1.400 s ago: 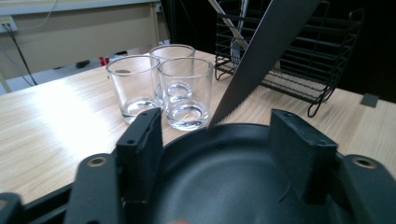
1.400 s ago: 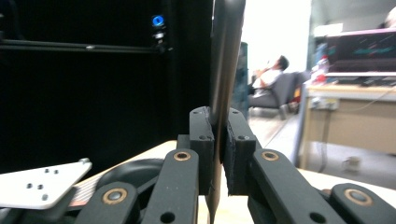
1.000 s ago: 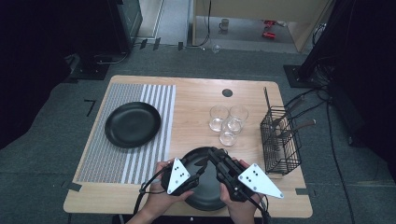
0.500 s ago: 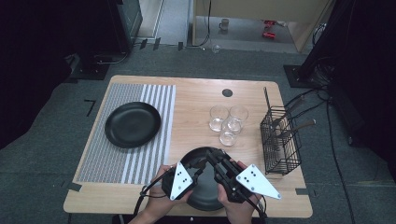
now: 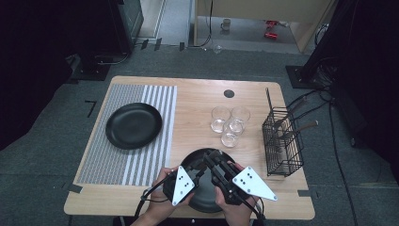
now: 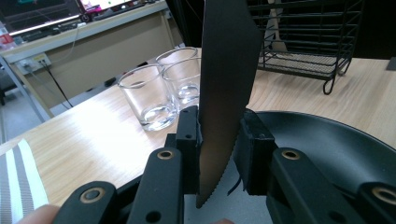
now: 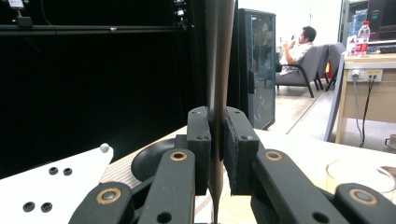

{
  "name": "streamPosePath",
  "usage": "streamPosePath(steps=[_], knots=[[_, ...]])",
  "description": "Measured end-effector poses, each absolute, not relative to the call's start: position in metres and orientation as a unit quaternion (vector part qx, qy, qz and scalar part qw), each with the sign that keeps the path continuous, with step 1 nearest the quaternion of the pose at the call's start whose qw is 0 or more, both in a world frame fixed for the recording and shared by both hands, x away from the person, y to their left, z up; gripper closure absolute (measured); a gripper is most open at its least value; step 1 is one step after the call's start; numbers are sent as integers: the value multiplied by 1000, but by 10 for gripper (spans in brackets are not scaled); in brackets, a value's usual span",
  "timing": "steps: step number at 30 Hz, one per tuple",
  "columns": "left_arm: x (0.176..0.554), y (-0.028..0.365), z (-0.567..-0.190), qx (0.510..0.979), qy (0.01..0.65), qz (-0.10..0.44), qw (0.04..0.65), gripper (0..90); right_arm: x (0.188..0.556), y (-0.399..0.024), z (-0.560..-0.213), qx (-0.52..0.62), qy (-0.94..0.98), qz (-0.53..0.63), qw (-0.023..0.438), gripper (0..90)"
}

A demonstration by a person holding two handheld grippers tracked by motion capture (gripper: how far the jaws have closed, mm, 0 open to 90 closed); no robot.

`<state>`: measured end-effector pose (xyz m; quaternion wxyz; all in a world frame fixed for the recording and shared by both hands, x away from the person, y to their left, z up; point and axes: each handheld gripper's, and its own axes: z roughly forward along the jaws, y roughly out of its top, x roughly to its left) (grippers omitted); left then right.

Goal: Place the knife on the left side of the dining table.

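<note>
A dark knife with a serrated edge [image 6: 226,70] stands upright between the pads of my left gripper [image 6: 219,123], whose jaws have just been closing on the blade. My right gripper [image 7: 217,116] is shut on the same knife [image 7: 218,56], seen there edge-on as a thin dark strip. In the high view the left gripper [image 5: 200,169] and right gripper [image 5: 212,159] meet tip to tip over the near black plate [image 5: 204,200] at the table's front edge.
A second black plate [image 5: 134,125] rests on a striped mat [image 5: 127,160] at the left. Three clear glasses [image 5: 229,123] stand just beyond the near plate. A black wire basket [image 5: 282,141] with wooden-handled utensils stands at the right edge.
The left gripper's jaws have drawn in around the knife blade. Both hands have stayed over the near plate.
</note>
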<state>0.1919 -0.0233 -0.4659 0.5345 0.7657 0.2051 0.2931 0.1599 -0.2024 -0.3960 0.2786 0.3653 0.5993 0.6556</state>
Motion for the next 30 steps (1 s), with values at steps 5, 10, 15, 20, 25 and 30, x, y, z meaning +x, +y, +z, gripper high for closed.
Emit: streamPosePath(steps=[5, 10, 15, 20, 25, 30], knots=[[191, -24, -466, 764, 206, 293, 537, 741, 162, -200, -400, 367, 604, 649, 281, 824], [192, -23, -466, 764, 207, 292, 537, 741, 164, -197, -405, 368, 610, 644, 279, 821], [192, -24, -466, 764, 208, 290, 538, 740, 165, -195, -409, 370, 614, 639, 278, 819], [191, -23, -465, 761, 208, 288, 542, 739, 166, -192, -413, 371, 621, 634, 275, 823], [192, -22, -465, 762, 210, 286, 541, 739, 167, -188, -416, 369, 626, 632, 271, 822], [192, -22, -464, 763, 210, 285, 541, 739, 167, -186, -419, 368, 628, 631, 267, 822]])
